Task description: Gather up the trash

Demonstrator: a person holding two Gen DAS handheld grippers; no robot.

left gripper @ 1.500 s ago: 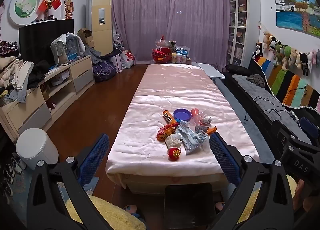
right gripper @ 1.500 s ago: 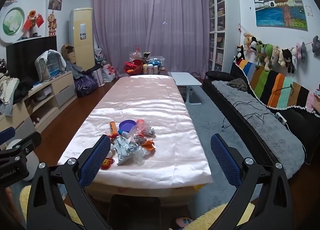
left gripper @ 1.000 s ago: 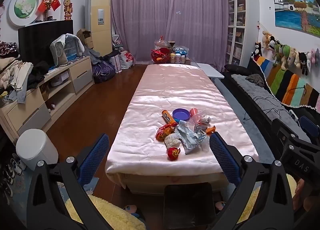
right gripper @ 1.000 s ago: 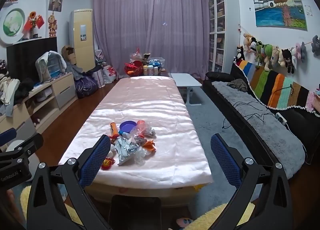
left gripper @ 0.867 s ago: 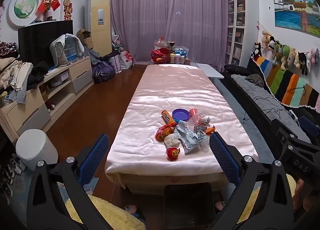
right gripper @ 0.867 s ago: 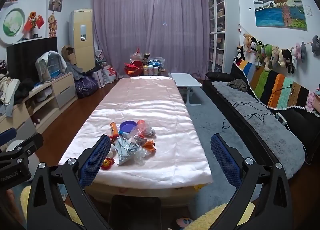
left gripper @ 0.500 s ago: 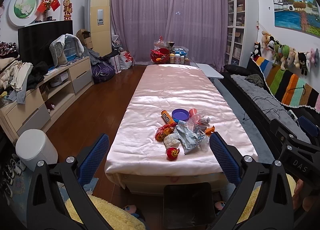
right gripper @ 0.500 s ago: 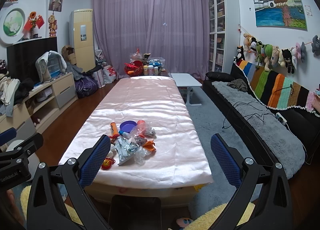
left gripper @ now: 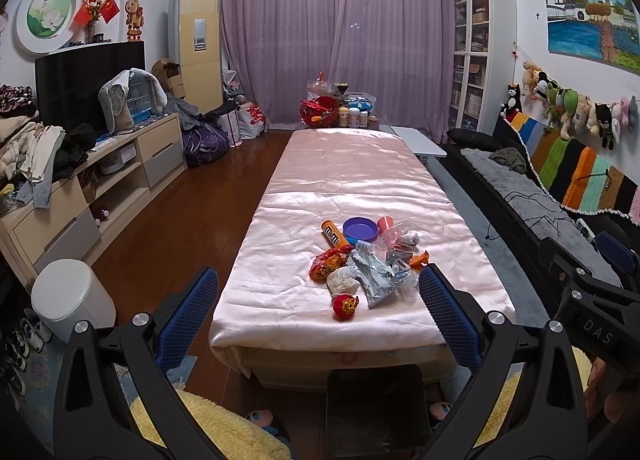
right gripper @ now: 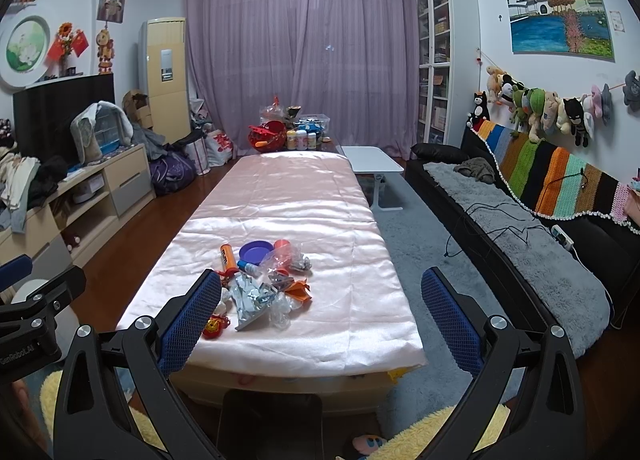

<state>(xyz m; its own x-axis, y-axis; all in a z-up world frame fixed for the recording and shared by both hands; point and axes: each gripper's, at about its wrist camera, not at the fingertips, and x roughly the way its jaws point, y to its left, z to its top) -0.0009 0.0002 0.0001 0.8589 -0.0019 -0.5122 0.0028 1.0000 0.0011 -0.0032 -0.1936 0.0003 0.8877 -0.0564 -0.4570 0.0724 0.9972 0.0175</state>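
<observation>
- Currently both jaws gape wide, empty: left gripper point(left gripper: 318, 302), right gripper point(right gripper: 320, 302).
- Risk: crinkled foil wrapper point(left gripper: 374, 280) slips; round red candy point(left gripper: 345, 306) rolls off pink surface point(left gripper: 352, 164).

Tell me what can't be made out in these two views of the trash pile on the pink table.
- Small red round ornament: right wrist view, partly hidden by the right gripper finger.
- Crumpled silver foil wrapper: print too small to read in either view.
- White cylindrical bin: in the right wrist view, mostly behind the left gripper.
- Clear plastic bag: contents unclear.
</observation>
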